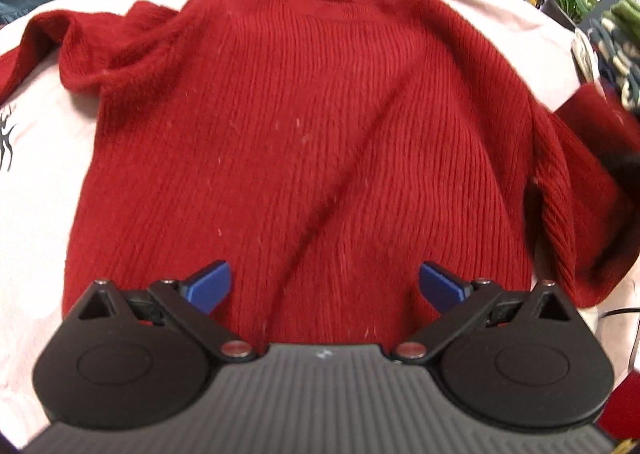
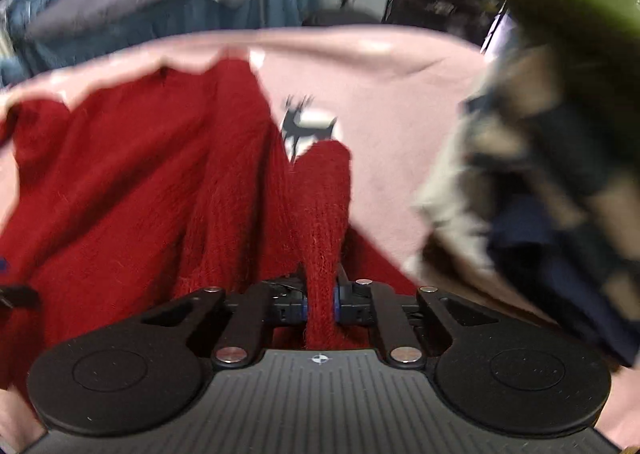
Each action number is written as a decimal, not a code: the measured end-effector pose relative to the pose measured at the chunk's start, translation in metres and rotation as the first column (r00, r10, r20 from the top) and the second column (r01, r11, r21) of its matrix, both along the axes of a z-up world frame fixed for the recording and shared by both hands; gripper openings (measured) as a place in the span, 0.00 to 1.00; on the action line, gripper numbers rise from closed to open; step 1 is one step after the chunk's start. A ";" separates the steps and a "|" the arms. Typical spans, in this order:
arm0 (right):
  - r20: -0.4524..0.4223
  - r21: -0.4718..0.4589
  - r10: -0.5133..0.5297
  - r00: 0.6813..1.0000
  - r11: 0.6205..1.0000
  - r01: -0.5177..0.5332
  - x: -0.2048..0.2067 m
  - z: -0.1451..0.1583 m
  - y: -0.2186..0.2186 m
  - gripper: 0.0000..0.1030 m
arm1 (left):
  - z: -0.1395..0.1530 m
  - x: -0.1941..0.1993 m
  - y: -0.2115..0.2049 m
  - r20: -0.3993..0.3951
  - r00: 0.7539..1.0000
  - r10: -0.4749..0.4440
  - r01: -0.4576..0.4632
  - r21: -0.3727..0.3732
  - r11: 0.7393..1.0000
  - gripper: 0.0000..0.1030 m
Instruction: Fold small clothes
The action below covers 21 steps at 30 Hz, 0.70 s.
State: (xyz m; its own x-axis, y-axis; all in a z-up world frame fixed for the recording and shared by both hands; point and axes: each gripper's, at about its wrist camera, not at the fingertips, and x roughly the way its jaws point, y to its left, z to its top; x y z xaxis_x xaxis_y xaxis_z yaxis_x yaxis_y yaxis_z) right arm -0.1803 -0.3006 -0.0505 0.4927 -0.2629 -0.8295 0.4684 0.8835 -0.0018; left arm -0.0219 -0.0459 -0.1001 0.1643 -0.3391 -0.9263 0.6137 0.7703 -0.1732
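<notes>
A red ribbed knit sweater [image 1: 304, 126] lies flat on a pale pink cloth [image 1: 36, 190], neck at the far side. Its left sleeve is bunched at the upper left; its right sleeve [image 1: 568, 190] hangs folded at the right edge. My left gripper [image 1: 325, 285] hovers over the sweater's hem with its blue pads far apart and nothing between them. In the right wrist view my right gripper [image 2: 320, 304] is shut on a strip of the red sleeve [image 2: 324, 214], which rises up between the blue pads. The sweater's body [image 2: 132, 190] spreads to the left.
The pink cloth carries a black printed mark [image 1: 7, 142], also visible as a mark [image 2: 300, 122] beyond the sleeve. A pile of dark blue, beige and green garments [image 2: 540, 194] sits close on the right. Blue and grey clothes [image 2: 160, 10] lie behind the table.
</notes>
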 end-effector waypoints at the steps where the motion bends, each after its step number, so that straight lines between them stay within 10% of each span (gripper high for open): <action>1: 0.038 -0.010 -0.006 0.999 1.000 0.006 -0.009 0.016 0.002 0.14 | -0.002 -0.002 0.001 -0.005 1.000 -0.004 0.004 0.005 1.000 0.99; 11: 0.450 -0.375 0.198 0.871 0.927 -0.017 -0.051 0.195 0.030 0.14 | 0.007 -0.004 -0.019 -0.004 0.999 -0.034 0.033 -0.044 0.998 0.99; 21: 0.659 -0.316 -0.001 0.752 0.907 0.277 -0.066 0.235 -0.034 0.13 | -0.002 -0.010 -0.063 -0.074 0.992 -0.101 0.099 -0.031 0.995 1.00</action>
